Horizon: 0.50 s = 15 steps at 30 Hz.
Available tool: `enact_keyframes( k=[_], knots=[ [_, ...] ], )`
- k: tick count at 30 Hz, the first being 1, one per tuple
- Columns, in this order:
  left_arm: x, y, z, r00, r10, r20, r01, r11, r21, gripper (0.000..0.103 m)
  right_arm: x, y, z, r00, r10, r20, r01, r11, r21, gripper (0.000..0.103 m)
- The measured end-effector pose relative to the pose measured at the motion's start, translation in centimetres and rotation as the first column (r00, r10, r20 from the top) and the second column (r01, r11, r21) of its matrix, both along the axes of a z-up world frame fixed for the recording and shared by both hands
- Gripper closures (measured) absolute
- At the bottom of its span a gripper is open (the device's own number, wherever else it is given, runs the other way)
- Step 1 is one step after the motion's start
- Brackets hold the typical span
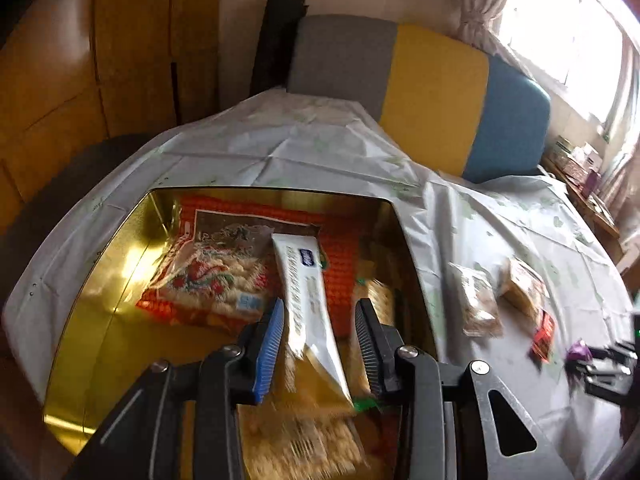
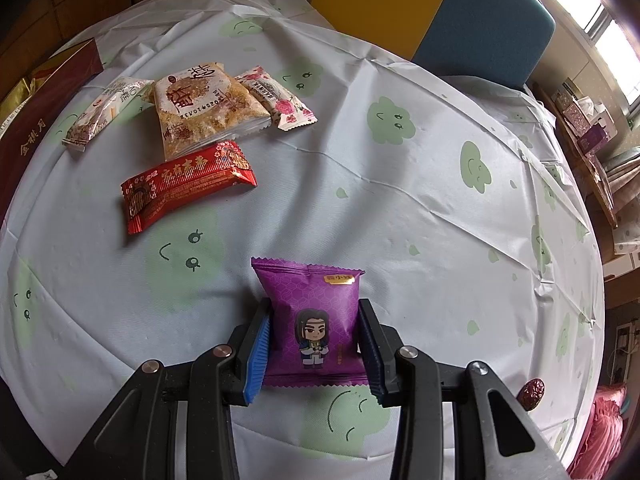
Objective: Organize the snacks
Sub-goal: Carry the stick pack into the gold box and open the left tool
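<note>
Your left gripper (image 1: 320,340) hangs over the gold tin (image 1: 100,300), jaws spread; the white packet (image 1: 308,300) lies between them, pads clear of it. It leans on the orange bag (image 1: 208,276) inside the tin. Tin's near contents are blurred, unreadable. Your right gripper (image 2: 316,344) pinches the purple packet (image 2: 316,320) on the tablecloth (image 2: 400,208), well right of the tin, whose edge is cut off at that view's left.

The purple packet (image 2: 314,326) bears a cartoon figure. The tablecloth (image 2: 400,208) is white with green smiling clouds. The tin (image 1: 104,280) is gold.
</note>
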<state>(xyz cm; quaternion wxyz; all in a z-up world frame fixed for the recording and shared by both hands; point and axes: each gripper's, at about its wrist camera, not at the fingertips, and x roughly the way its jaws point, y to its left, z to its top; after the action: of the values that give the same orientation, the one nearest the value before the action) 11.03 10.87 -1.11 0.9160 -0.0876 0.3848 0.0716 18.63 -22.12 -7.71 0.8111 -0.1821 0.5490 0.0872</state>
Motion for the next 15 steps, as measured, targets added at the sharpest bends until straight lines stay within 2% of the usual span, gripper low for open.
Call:
enact_keyframes(
  k=[5, 15],
  knots=[
    [-2.8, -2.6, 1.1, 0.998, -0.052, 0.035, 0.051, 0.998, 0.022, 0.065, -0.1, 0.1, 0.0, 1.000, 0.004, 0.004, -0.004, 1.000, -0.005, 0.062],
    [-6.0, -7.1, 1.5, 0.986, -0.162, 0.027, 0.162, 0.987, 0.014, 0.065, -0.3, 0.3, 0.0, 1.000, 0.015, 0.019, -0.014, 1.000, -0.020, 0.062]
  ],
)
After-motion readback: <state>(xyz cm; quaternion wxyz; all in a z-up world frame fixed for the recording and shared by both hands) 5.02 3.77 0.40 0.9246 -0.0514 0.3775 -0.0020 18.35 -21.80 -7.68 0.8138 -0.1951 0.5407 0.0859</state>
